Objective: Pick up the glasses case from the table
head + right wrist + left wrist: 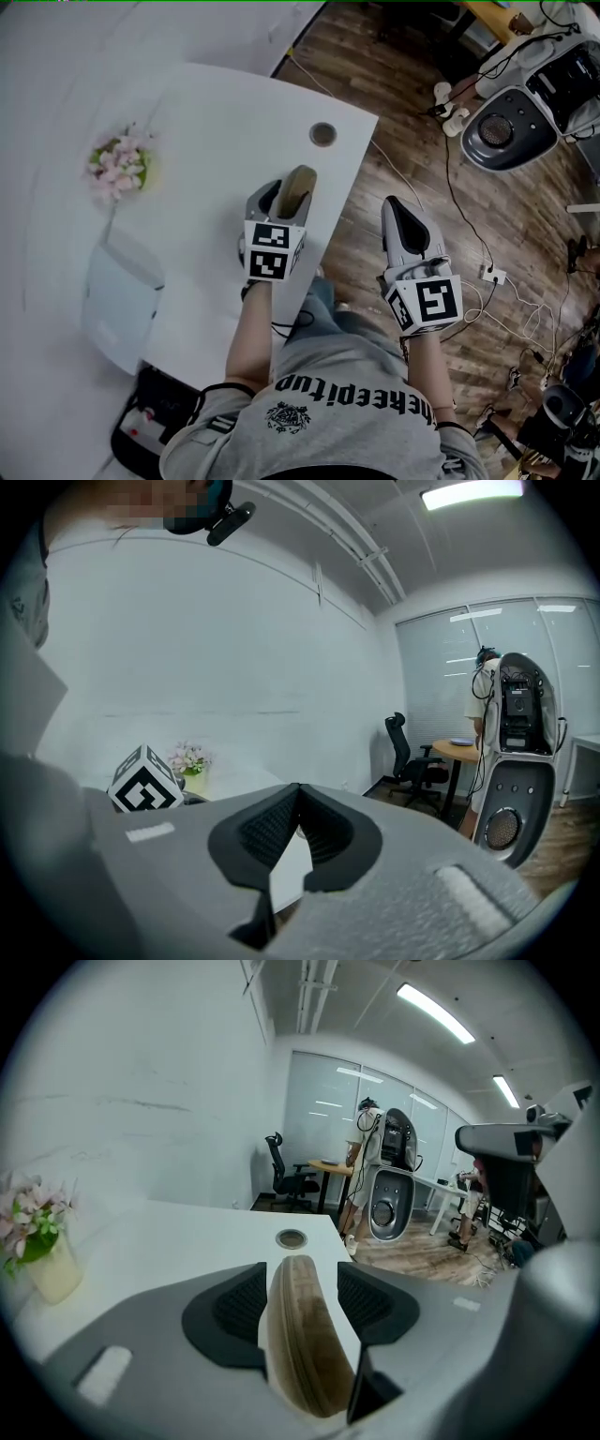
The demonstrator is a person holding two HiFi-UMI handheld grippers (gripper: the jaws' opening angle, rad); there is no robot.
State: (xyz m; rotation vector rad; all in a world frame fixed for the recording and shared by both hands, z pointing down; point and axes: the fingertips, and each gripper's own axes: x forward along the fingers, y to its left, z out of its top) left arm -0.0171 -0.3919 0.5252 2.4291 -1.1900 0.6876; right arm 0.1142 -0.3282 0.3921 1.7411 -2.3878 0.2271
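Observation:
The glasses case (299, 187), tan and oblong, stands on its narrow side between the jaws of my left gripper (284, 193), at the white table's (216, 122) right edge. In the left gripper view the case (305, 1335) lies along the gap of the left gripper (300, 1271). It sits close to the left pad (234, 1307), and a strip of white table shows between it and the right pad (370, 1302), so the jaws are open. My right gripper (401, 208) hangs over the wooden floor beside the table. Its jaws meet at the tips, the right gripper (298, 789) shut and holding nothing.
A vase of pink flowers (120, 164) stands at the table's left, and a round grommet (322, 134) lies ahead of the case. A white box (117, 295) sits near the front left. Cables, a power strip (492, 275) and a grey machine (511, 127) are on the floor to the right.

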